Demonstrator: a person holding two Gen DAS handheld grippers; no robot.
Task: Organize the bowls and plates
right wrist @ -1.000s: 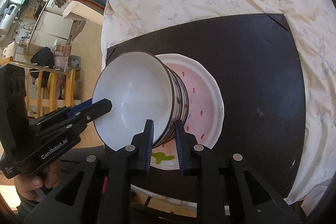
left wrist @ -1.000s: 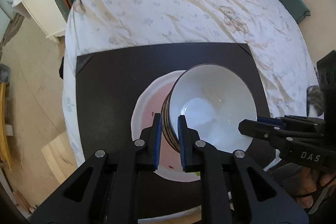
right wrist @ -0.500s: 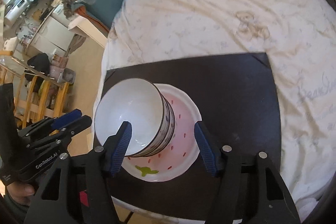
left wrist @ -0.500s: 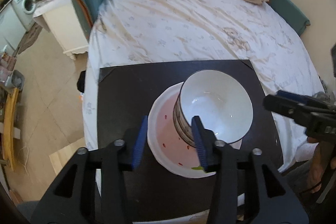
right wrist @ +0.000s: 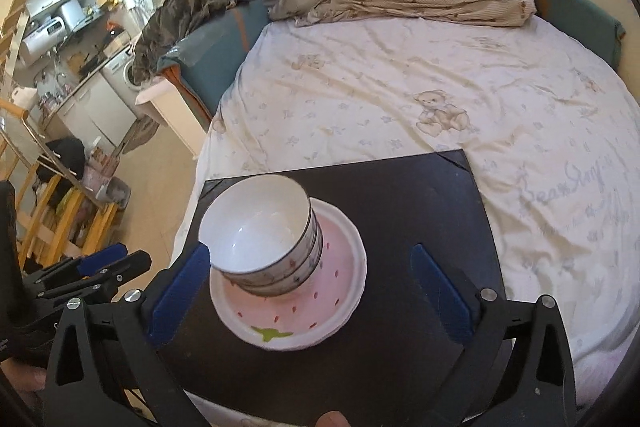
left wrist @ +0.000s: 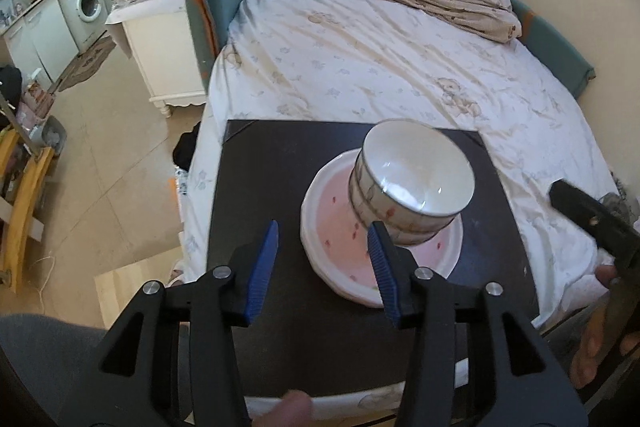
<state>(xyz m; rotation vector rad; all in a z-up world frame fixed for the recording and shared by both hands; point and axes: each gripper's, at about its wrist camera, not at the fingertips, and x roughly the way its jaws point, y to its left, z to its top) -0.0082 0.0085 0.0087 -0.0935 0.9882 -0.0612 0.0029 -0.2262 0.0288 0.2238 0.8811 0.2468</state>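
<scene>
The left gripper is standing partly apart with nothing between its blue pads; the right-hand pad is overlapping the bowl stack in the picture, but no contact can be confirmed and the stack is sitting free of it. The right gripper is opening, its jaws spread wide, and nothing is lying between them; the dishes appear beyond and between the tips, untouched.

The stack of bowls, white inside with a patterned outer wall, is resting nested and upright on the pink plates, which themselves look to be stacked, though the count cannot be told. The whole pile is sitting on the black board, toward its left side as the right wrist view shows it, and the board is lying on the bed.

Judgement: the placing step is finishing, with both tools clear of the pile. No other loose dishes are showing in either view, so the sorting appears complete or nearly so. The next move is calling for a clean withdrawal without nudging the bowl rims.
</scene>
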